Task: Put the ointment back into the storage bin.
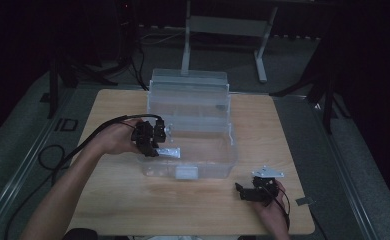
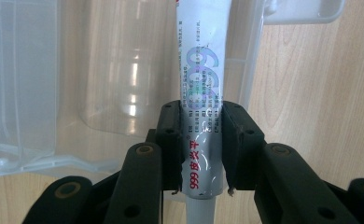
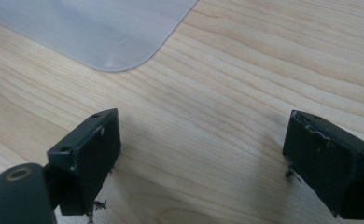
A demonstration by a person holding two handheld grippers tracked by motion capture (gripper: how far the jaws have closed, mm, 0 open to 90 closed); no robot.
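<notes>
A clear plastic storage box [image 1: 218,165] with its lid up stands in the middle of the wooden table. My left gripper [image 1: 155,150] hangs over the box's left rim, shut on a white ointment tube [image 1: 169,153]. In the left gripper view the white ointment tube [image 2: 201,84], printed with red and blue characters, runs up between the two pads, which press on its sides; my left gripper [image 2: 201,154] points at the clear box wall [image 2: 31,93]. My right gripper [image 1: 243,192] rests low near the table's front right, open, and my right gripper [image 3: 203,158] has bare wood between its jaws.
The box's raised lid [image 1: 188,92] stands at the back. A corner of the clear box [image 3: 101,32] lies ahead of the right gripper. The table's front edge [image 1: 193,231] is near both forearms. A small grey piece [image 1: 304,201] lies at the front right. A desk frame [image 1: 223,30] stands beyond.
</notes>
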